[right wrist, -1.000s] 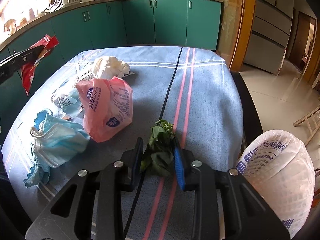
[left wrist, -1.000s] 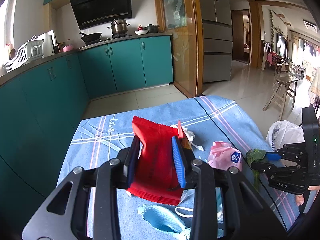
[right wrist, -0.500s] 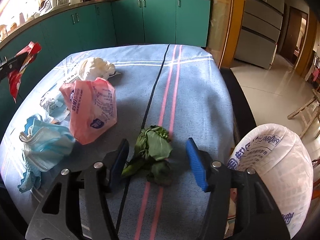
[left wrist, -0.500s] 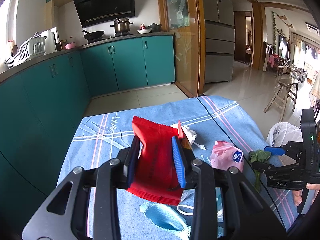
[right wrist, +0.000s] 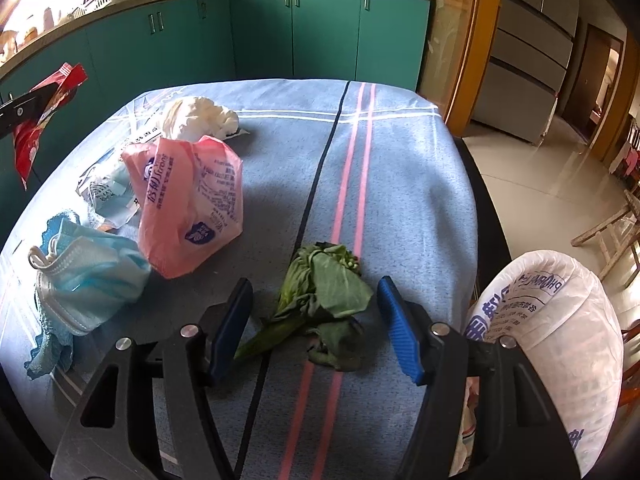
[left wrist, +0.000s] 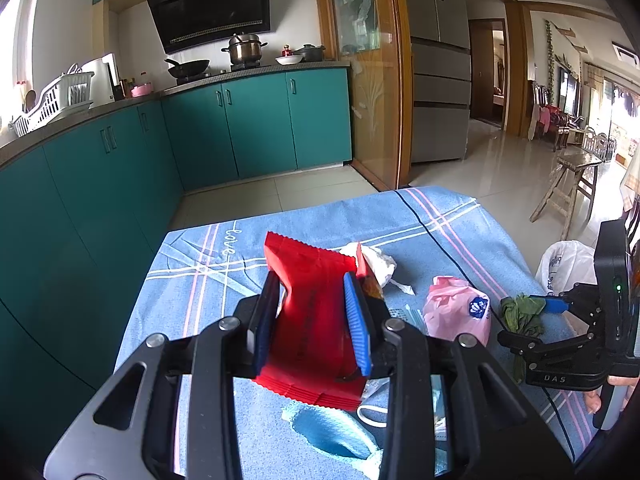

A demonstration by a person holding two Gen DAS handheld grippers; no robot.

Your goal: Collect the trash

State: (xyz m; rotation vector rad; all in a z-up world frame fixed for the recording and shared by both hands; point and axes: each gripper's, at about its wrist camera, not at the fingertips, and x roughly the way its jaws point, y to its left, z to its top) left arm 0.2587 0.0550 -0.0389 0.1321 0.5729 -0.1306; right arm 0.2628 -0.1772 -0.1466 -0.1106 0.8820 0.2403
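My left gripper (left wrist: 312,320) is shut on a red snack wrapper (left wrist: 316,320) and holds it above the blue tablecloth (left wrist: 192,304); the wrapper also shows at the left edge of the right wrist view (right wrist: 40,120). My right gripper (right wrist: 316,320) is open, with wilted green leaves (right wrist: 324,292) lying on the cloth between its fingers. The leaves also show in the left wrist view (left wrist: 520,312). A pink plastic bag (right wrist: 192,204), a white crumpled tissue (right wrist: 196,116) and blue face masks (right wrist: 84,272) lie on the cloth at the left.
A white trash bag (right wrist: 548,328) stands beside the table's right edge. Teal kitchen cabinets (right wrist: 320,32) run behind the table. A clear crumpled wrapper (right wrist: 108,196) lies by the pink bag. A wooden stool (left wrist: 568,184) stands on the tiled floor.
My right gripper has opened and let go of the green leaves, which now lie on the cloth. My left gripper still holds the red wrapper, almost unmoved.
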